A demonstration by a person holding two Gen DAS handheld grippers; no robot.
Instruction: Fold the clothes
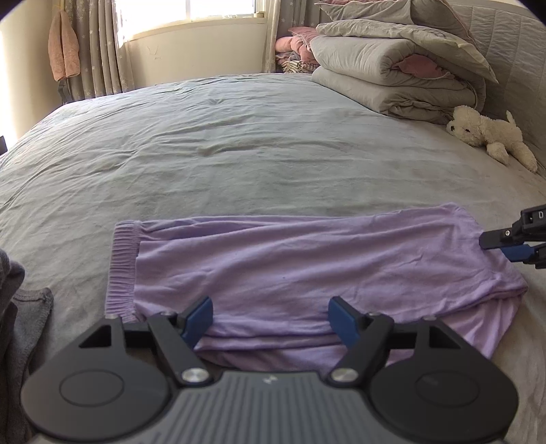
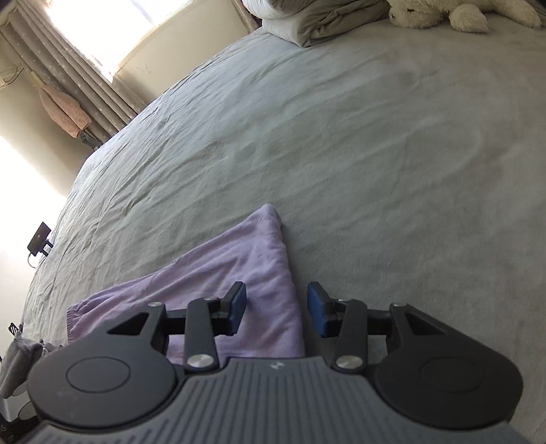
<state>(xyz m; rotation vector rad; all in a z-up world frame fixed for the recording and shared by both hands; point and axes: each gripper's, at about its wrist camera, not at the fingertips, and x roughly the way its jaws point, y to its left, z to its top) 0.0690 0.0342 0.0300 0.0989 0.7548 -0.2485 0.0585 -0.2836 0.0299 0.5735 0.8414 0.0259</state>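
A lilac soft-knit garment with a ribbed elastic band point(image 1: 307, 269) is lying flattened and layered on the near part of the bed. The left gripper point(image 1: 269, 319) is hovering over its near edge, blue pads spread wide, gripping nothing. The right gripper point(image 2: 276, 312) is straddling the garment's right edge, also parted and empty. If either closes on only the top layer, I'd expect the layers to peel apart and the fold to go crooked. The wrinkled grey-green bedsheet point(image 1: 239, 143) is giving soft, uneven support. A white plush dog point(image 1: 491, 136), stacked grey quilts point(image 1: 392, 71) and a bright curtained window point(image 1: 191, 13) are sitting beyond.
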